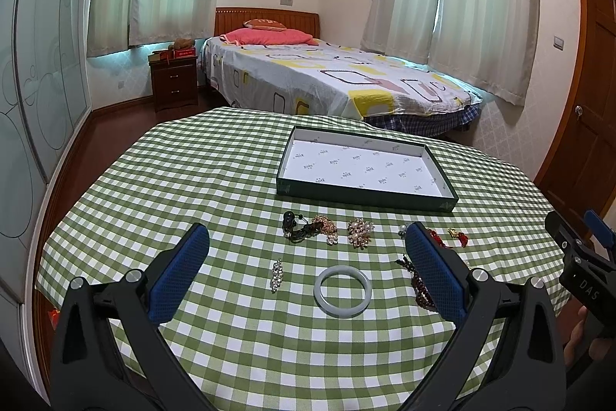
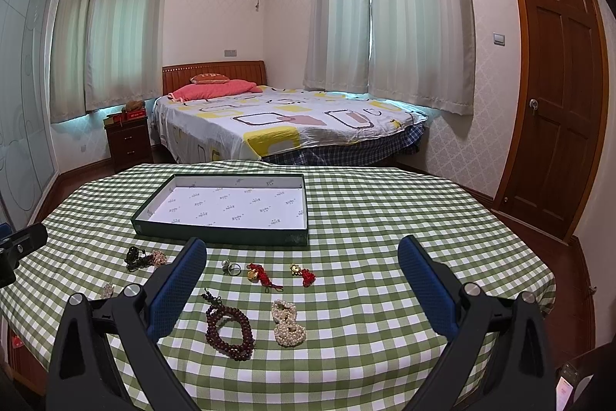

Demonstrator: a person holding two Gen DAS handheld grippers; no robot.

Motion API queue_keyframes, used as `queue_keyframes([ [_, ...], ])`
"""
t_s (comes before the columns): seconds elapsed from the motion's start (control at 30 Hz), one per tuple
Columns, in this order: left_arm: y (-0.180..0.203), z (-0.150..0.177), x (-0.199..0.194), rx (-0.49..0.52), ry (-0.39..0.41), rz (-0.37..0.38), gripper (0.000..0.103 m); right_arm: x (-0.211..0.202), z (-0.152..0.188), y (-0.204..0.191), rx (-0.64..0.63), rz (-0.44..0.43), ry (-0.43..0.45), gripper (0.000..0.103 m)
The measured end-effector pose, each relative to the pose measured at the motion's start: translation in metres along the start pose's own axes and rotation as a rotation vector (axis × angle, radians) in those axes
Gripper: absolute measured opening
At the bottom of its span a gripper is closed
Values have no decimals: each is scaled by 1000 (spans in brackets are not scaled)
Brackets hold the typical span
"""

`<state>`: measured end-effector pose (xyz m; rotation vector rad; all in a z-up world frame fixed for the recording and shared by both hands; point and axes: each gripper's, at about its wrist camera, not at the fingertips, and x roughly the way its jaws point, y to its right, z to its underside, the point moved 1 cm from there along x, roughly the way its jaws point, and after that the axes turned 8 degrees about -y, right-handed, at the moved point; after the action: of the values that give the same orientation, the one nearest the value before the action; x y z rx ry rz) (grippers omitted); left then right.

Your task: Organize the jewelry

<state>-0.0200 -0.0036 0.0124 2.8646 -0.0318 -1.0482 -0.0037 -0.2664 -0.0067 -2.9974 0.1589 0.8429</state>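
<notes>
Two tools spread apart over jewelry, tray unfilled

Both tools hover above the bench (image 1: 215, 156), which has a green-white checked cloth. Left tool (image 1: 308, 268): blue pads wide apart, gripping nothing. Right tool (image 2: 300, 284): pads likewise wide apart, nothing between them.

Landmark: dark green tray (image 1: 365, 197) with white printed lining, lying flat toward the far side of the bench, nothing inside it. All jewelry lies on the cloth on the near side of the tray, none touching it.

Nearest the tray, in a row: black bead cord (image 1: 294, 228) touching a gold cluster piece (image 1: 327, 228), gold-pearl brooch (image 1: 360, 232), silver ring (image 2: 231, 267), red-gold knot charm (image 2: 260, 275), second red-gold charm (image 2: 302, 274).

Farther from the tray, toward the camera: small rhinestone clip (image 1: 276, 274), pale jade bangle (image 1: 342, 290) flat on the cloth, dark red bead bracelet (image 2: 230, 332) looped, and a pearl strand (image 2: 288, 322) piled just beside it.

Beyond the tray, off the bench: bed (image 2: 288, 118) with patterned cover, wooden door (image 2: 558, 95) to the tray's right.
</notes>
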Motion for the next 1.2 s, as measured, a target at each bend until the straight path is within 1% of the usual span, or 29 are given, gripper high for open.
queue_keyframes([
  [0.33,1,0,2,3,-3,-1,99,0,1,-1,-2,0,1,97],
  [0.5,0,3,11,5,-2,6,99,7,5,-2,-13,-12,0,97],
  [0.67,-2,9,26,26,13,-16,99,26,16,-2,-39,-18,2,97],
  [0.87,-13,18,59,28,-38,-30,99,55,33,1,-50,-46,-35,97],
  [0.97,-17,24,78,32,-71,-28,93,70,42,2,-54,-53,-59,97],
  [1.03,-20,27,93,32,-111,-30,80,80,47,3,-53,-56,-89,97],
  [1.13,-24,33,115,20,-178,-23,76,91,54,5,-40,-69,-124,97],
  [1.17,-25,35,121,18,-194,-21,75,93,56,6,-37,-72,-132,97],
  [1.2,-25,37,126,19,-205,-21,72,97,58,6,-35,-74,-142,97],
])
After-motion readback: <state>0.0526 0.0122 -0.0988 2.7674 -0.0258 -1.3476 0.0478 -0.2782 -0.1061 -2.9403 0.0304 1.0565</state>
